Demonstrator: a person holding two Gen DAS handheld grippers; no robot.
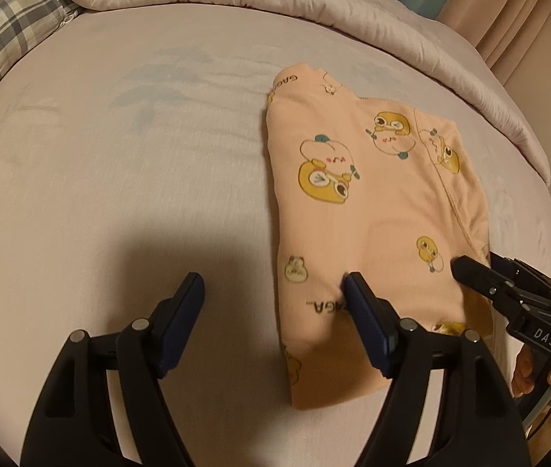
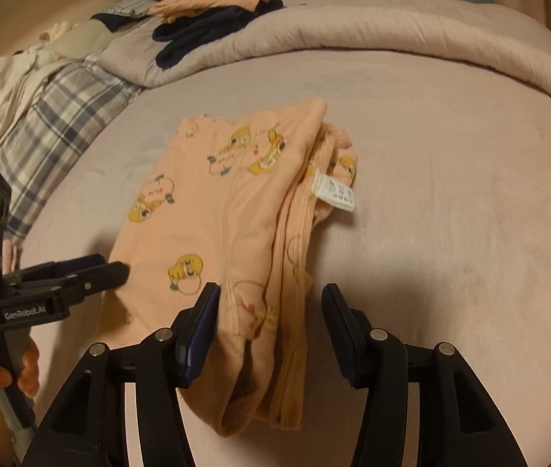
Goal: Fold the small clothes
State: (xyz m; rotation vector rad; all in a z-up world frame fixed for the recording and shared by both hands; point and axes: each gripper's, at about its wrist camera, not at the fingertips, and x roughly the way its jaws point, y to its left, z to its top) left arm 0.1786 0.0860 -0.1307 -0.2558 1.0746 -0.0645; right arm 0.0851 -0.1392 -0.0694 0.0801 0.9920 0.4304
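A pale lilac bed sheet [image 1: 119,194] fills the scene, with a rolled duvet [image 2: 392,39] along its far edge, a plaid pillow [image 2: 61,116] far left and dark clothes [image 2: 205,35] heaped on the duvet. A folded peach garment [image 1: 372,202] printed with yellow ducks lies mid-sheet, its white label [image 2: 335,193] showing at the right. The left gripper [image 1: 275,292] and right gripper [image 2: 271,303] both hover spread at its near edge, clasping nothing
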